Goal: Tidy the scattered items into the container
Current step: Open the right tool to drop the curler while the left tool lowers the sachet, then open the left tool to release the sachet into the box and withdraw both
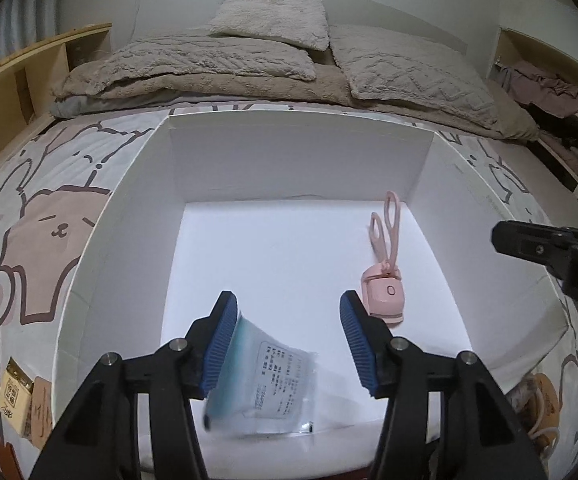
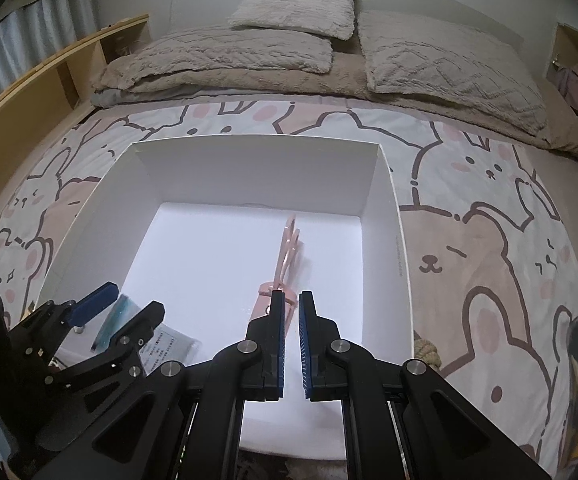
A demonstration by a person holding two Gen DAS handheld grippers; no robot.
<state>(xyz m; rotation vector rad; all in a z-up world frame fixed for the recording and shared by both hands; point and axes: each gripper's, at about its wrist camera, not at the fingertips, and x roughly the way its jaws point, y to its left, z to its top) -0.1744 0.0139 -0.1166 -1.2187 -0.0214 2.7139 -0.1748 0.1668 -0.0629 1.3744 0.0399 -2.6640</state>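
Note:
A white open box (image 1: 129,216) sits on the bed; it also shows in the right wrist view (image 2: 389,240). A pink eyelash curler (image 1: 385,268) lies inside it at the right, also seen in the right wrist view (image 2: 285,264). My left gripper (image 1: 289,320) is open over the box's near part, and a clear packet with a teal strip and printed label (image 1: 273,384) lies blurred between and below its fingers, touching the left pad. My left gripper also shows in the right wrist view (image 2: 125,304). My right gripper (image 2: 291,312) has its jaws nearly together with nothing between them, above the box's near edge.
A small yellow-and-tan box (image 1: 17,392) lies on the cartoon sheet left of the container. A beige corded item (image 1: 541,404) lies at the right near corner, and a rope knot (image 2: 427,350) shows beside the box. Pillows and blanket (image 1: 249,60) lie at the back.

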